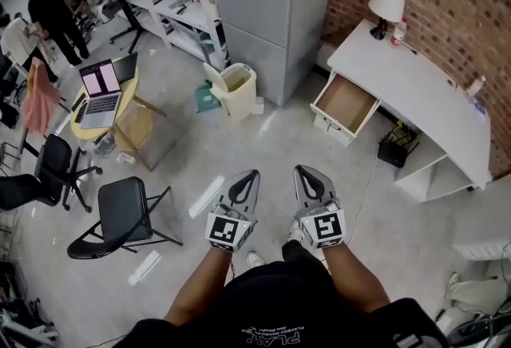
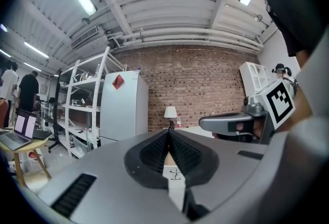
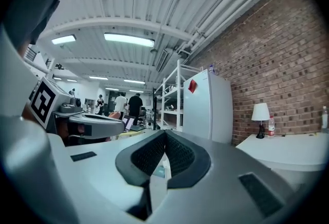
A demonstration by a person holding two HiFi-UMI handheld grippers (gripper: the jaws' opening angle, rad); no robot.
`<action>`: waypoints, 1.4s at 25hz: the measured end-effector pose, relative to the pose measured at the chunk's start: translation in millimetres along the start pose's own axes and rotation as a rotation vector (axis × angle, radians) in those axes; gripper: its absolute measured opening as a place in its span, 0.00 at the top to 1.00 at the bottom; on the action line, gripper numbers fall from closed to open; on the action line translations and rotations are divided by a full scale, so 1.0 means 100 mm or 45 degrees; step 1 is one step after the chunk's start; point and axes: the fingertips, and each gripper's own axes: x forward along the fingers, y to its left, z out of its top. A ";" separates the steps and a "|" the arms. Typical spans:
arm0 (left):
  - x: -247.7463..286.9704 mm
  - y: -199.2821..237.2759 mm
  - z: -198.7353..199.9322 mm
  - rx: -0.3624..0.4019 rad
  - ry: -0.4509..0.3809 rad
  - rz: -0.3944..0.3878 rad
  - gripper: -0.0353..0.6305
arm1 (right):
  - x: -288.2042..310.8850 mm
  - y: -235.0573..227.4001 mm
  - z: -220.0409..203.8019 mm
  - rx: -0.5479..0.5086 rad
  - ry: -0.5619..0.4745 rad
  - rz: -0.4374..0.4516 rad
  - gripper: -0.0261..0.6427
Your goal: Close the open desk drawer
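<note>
The white desk (image 1: pixel 415 83) stands along the brick wall at the right. Its drawer (image 1: pixel 345 104) is pulled out at the desk's left end, with a bare brown bottom. Low in the head view, both grippers point level toward it from well short of it, side by side. My left gripper (image 1: pixel 246 176) is shut with nothing in it, its toothed pads meeting at the tips (image 2: pixel 168 133). My right gripper (image 1: pixel 307 171) is likewise shut and empty (image 3: pixel 164 133). The desk top (image 3: pixel 288 150) and a lamp (image 3: pixel 260 113) show at the right of the right gripper view.
A tall grey fridge (image 1: pixel 271 3) stands left of the desk, with a cream bin (image 1: pixel 234 88) in front of it. At the left are a black folding chair (image 1: pixel 124 215) and a round table with a laptop (image 1: pixel 100 91). A black box (image 1: pixel 397 147) sits under the desk.
</note>
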 end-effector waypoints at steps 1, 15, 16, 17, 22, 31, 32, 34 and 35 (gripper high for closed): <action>0.07 -0.01 -0.01 -0.006 0.003 0.002 0.94 | 0.01 -0.07 -0.01 0.008 0.002 0.004 0.92; 1.28 -0.17 -0.07 0.006 0.067 -0.008 0.94 | 0.33 -1.16 -0.11 0.085 -0.029 0.025 0.92; 1.35 -0.18 -0.08 0.010 0.073 -0.011 0.94 | 0.33 -1.22 -0.12 0.088 -0.034 0.027 0.92; 1.42 -0.20 -0.09 0.012 0.078 -0.012 0.94 | 0.34 -1.28 -0.13 0.090 -0.039 0.033 0.92; 1.72 -0.26 -0.07 0.025 0.087 -0.023 0.94 | 0.36 -1.52 -0.18 0.099 -0.032 0.032 0.92; 2.16 -0.25 -0.20 0.002 0.099 -0.133 0.94 | 0.52 -1.85 -0.29 0.125 0.003 -0.068 0.92; 2.25 -0.24 -0.19 0.007 0.080 -0.151 0.94 | 0.55 -1.90 -0.30 0.118 0.004 -0.085 0.92; 2.41 -0.19 -0.17 0.017 0.056 -0.190 0.94 | 0.64 -2.01 -0.28 0.105 0.009 -0.126 0.92; 2.50 -0.16 -0.16 0.024 0.051 -0.212 0.94 | 0.68 -2.06 -0.27 0.100 0.014 -0.147 0.92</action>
